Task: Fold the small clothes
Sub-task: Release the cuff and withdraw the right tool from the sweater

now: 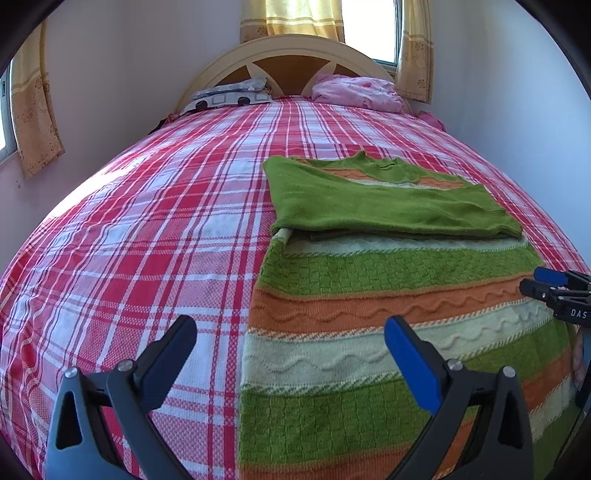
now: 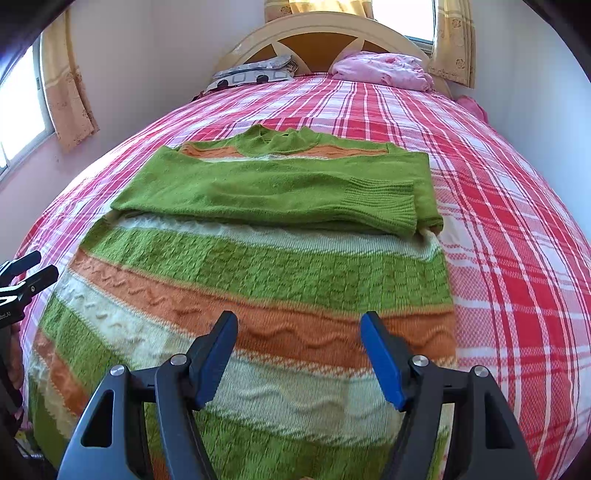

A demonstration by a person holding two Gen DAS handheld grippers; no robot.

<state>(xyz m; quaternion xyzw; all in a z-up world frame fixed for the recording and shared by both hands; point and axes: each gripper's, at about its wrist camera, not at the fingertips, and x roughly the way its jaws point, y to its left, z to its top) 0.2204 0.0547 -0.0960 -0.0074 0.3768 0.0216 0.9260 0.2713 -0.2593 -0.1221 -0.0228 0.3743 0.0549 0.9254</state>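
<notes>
Striped knit sweater (image 2: 258,280), frame centre, sleeves (image 2: 280,192) crossed for folding; left gripper (image 1: 291,343) and right gripper (image 2: 299,332) both agape, empty, above hem.

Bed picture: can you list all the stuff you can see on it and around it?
Sweater: one, green with orange and cream stripes, flat on the bed, sleeves folded across the chest.
Bedsheet: one, red and white plaid, covering the bed.
Pillow: one, grey and white patterned, at the head, left side.
Pink bedding: one bundle, at the head, right side.
Headboard: one, cream and brown, arched, against the wall.
Curtains: yellow, at the side window and behind the headboard.
Left gripper: black with blue pads, jaws open, above the sweater's left edge.
Right gripper: black with blue pads, jaws open, over the sweater's lower part.
</notes>
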